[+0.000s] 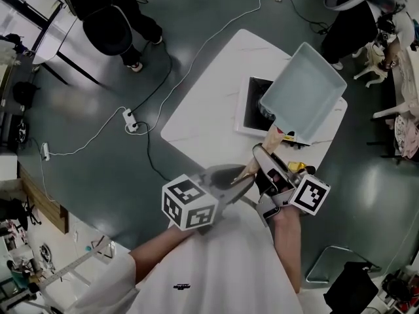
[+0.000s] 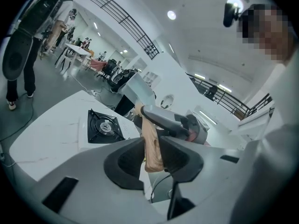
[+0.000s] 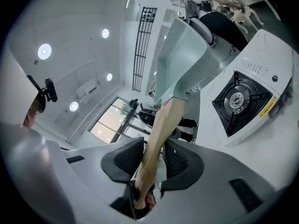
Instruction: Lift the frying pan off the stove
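The square pale-grey frying pan [image 1: 306,91] hangs tilted in the air above the black single-burner stove [image 1: 251,103], clear of it. Its wooden handle [image 1: 271,139] runs back toward me. My right gripper [image 1: 265,157] is shut on the handle's middle, and the handle [image 3: 159,134] passes between its pads up to the pan [image 3: 182,55]. My left gripper [image 1: 243,176] is shut on the handle's end [image 2: 152,148], just behind the right gripper [image 2: 175,123]. The bare burner shows in both gripper views, as the stove [image 2: 103,126] to the left and the stove [image 3: 243,98] to the right.
The stove sits on a white table [image 1: 206,106] whose near corner lies below my grippers. A small yellow object [image 1: 296,167] lies on the table by the right gripper. Cables and a power strip [image 1: 131,120] cross the floor at left. People stand at the far left and far right.
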`<state>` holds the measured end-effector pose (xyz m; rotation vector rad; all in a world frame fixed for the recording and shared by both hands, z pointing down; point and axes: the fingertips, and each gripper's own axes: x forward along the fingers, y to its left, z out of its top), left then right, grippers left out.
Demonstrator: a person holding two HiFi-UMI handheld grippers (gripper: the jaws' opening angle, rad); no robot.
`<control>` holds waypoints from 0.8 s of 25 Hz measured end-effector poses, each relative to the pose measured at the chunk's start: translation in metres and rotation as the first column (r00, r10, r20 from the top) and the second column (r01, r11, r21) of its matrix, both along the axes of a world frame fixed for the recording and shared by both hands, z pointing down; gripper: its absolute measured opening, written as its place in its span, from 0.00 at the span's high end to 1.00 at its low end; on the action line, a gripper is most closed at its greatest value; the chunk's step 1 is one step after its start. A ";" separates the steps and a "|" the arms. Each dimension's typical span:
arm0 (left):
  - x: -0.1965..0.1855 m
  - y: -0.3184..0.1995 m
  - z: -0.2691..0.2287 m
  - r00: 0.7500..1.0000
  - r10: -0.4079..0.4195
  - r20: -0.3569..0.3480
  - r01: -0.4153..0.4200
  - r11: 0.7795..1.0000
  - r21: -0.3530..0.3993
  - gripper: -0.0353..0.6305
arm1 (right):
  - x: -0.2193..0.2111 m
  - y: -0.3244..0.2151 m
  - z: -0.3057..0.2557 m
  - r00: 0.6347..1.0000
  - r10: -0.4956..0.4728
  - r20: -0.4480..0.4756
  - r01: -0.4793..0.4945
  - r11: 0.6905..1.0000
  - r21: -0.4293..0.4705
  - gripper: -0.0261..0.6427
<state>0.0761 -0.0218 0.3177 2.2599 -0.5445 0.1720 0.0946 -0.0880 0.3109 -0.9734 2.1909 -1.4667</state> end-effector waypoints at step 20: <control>0.001 -0.001 -0.001 1.000 -0.005 -0.013 0.005 1.000 -0.001 0.80 | 0.000 -0.001 -0.002 1.000 -0.010 -0.025 0.010 1.000 0.009 0.78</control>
